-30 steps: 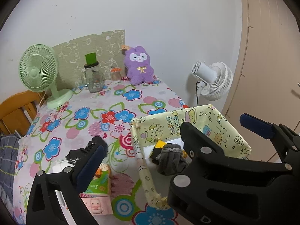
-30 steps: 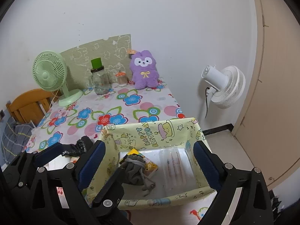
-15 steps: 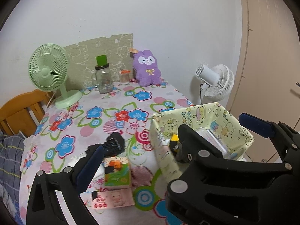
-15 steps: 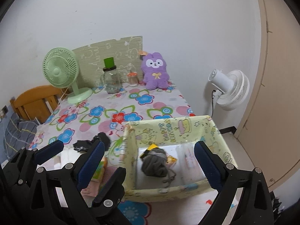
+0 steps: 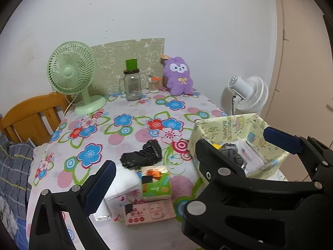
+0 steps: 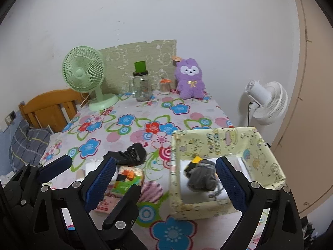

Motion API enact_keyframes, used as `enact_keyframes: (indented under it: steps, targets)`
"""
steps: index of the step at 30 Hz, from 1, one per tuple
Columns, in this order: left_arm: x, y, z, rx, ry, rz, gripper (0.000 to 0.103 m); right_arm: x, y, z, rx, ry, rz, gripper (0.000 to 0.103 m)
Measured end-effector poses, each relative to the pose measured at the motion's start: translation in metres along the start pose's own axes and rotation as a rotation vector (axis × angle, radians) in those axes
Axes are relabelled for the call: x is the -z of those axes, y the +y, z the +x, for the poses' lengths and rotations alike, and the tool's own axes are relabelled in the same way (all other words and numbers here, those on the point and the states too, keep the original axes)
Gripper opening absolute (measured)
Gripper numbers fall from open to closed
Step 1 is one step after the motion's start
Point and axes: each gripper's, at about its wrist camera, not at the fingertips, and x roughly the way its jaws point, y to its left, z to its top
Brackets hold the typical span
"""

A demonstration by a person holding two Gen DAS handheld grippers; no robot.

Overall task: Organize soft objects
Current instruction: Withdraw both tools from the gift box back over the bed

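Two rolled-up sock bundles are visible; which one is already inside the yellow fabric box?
The grey bundle: it lies inside the yellow fabric box, on top of packets. The black bundle lies outside it on the flowered tablecloth, left of the box.

bare cloth (image 6: 133, 133) behind black bundle (image 6: 127, 154)

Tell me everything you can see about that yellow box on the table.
The yellow box is a soft-looking, open-topped bin printed with cartoon animals and "HAPPY" lettering. It sits upright at the near right corner of the flowered tablecloth. Inside lie a bundled grey sock, a yellow-and-black item and clear packets. Neither gripper touches it.
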Motion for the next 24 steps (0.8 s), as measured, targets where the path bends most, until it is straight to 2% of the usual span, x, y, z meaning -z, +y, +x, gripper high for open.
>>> enact_keyframes:
  steps: [15, 24]
  targets:
    - [0.015, 0.039, 0.011, -0.025, 0.009, -0.043, 0.101, 0.007, 0.037, 0.021, -0.036, 0.023, -0.03, 0.098]
    - [0.026, 0.057, 0.022, -0.03, 0.053, -0.061, 0.1, 0.013, 0.055, 0.038, -0.081, 0.059, -0.054, 0.098]
